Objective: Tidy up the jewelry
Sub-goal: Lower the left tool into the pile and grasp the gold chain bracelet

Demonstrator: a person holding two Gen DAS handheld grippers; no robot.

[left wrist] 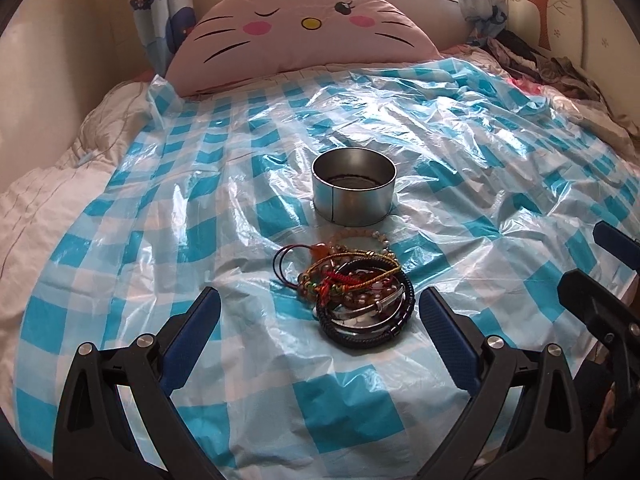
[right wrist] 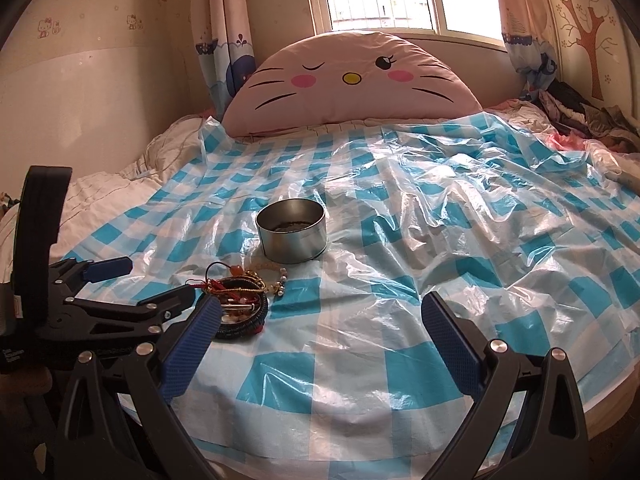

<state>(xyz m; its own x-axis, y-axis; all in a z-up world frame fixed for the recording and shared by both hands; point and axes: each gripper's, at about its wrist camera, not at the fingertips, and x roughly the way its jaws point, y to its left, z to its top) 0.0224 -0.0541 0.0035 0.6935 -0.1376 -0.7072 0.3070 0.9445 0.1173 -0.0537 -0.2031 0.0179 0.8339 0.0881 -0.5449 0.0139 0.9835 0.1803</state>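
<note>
Bracelets (left wrist: 352,296) lie heaped on the checked plastic sheet (left wrist: 200,208), just before the metal tin (left wrist: 354,186). We hold the left gripper (left wrist: 320,320) and right gripper (right wrist: 320,320) wide open, empty; we should pinch one outer band, avoiding tangles.

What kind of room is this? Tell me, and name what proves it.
Likely a child's bedroom: a bed under a checked plastic sheet, a cat-face cushion at its head, cartoon curtains by the window.

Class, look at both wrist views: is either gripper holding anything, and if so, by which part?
Nothing is held. The left gripper and right gripper both have open jaws; the jewelry pile lies untouched on the checked plastic sheet.
</note>
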